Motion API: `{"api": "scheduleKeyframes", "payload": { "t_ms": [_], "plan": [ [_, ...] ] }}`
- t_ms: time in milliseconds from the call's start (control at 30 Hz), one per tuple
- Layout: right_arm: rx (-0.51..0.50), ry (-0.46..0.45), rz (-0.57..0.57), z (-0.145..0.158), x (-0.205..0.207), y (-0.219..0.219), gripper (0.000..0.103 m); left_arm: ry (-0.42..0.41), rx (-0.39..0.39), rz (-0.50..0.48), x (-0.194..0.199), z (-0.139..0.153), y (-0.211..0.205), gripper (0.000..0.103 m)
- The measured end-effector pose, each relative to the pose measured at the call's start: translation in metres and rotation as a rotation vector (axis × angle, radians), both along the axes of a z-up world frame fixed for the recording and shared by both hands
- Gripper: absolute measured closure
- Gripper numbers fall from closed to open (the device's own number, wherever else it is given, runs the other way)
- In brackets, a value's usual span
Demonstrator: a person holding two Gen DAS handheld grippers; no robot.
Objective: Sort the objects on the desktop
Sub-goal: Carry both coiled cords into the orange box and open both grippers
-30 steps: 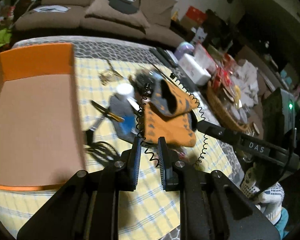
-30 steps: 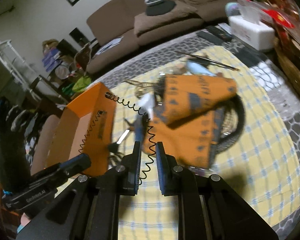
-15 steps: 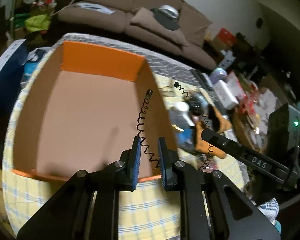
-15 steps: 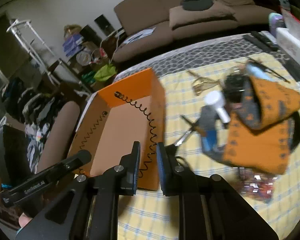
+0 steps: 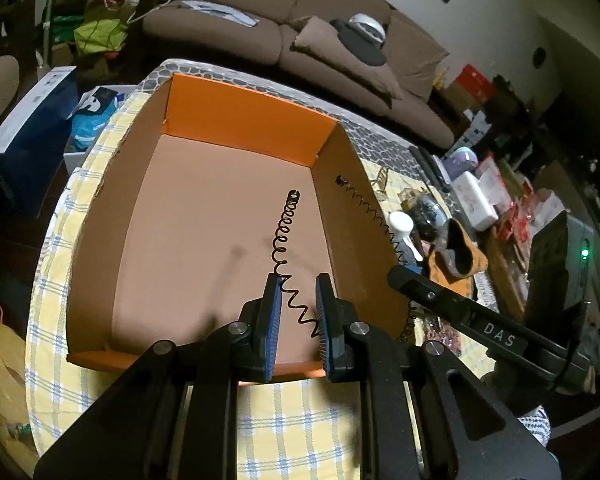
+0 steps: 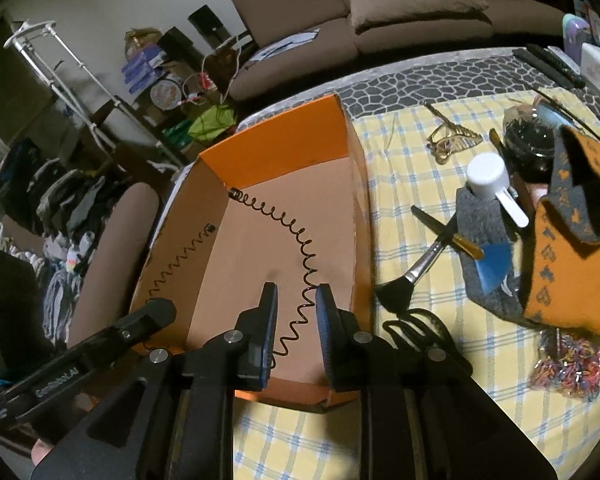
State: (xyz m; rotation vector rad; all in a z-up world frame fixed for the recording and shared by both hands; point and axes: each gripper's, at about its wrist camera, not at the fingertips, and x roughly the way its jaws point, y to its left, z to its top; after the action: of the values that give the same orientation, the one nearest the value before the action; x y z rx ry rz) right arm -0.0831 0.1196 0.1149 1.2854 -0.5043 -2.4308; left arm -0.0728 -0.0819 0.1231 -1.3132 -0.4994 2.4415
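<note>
Right gripper: hovering over the orange box, its fingers parting slightly, a black coiled spring rising between them.
Left gripper: reaching in from the left, carrying a second spring.
Counter: carrying a white-capped bottle, brush, scissors, orange sock.

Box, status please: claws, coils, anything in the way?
Left claw shut on coil, above box. Right claw shut on second coil, above box too. Nothing blocking the drop.
</note>
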Motion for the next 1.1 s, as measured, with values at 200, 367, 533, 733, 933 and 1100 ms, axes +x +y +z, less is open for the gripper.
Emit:
{"api": "scheduleKeyframes", "payload": {
  "t_ms": [200,367,533,733,933,1100],
  "plan": [
    [0.022,-0.006,-0.002,-0.005,-0.001,-0.01,0.082,-0.03,-0.017,0.018,-0.007,-0.011,-0.004,0.088],
    [0.046,-0.008,0.004,-0.008,-0.004,-0.016,0.082,-0.043,-0.051,0.021,-0.011,-0.018,-0.002,0.088],
    [0.074,-0.019,0.006,-0.013,-0.006,-0.018,0.082,-0.07,-0.072,0.019,-0.016,-0.028,-0.001,0.088],
    [0.098,-0.014,0.012,-0.014,-0.005,-0.019,0.083,-0.085,-0.108,0.011,-0.023,-0.037,0.007,0.088],
    [0.134,0.006,0.005,-0.01,-0.003,-0.02,0.081,-0.106,-0.11,0.02,-0.029,-0.043,0.009,0.087],
    [0.132,0.039,-0.013,0.0,0.0,-0.014,0.064,-0.107,-0.132,0.006,-0.03,-0.044,0.012,0.071]
  ]
}}
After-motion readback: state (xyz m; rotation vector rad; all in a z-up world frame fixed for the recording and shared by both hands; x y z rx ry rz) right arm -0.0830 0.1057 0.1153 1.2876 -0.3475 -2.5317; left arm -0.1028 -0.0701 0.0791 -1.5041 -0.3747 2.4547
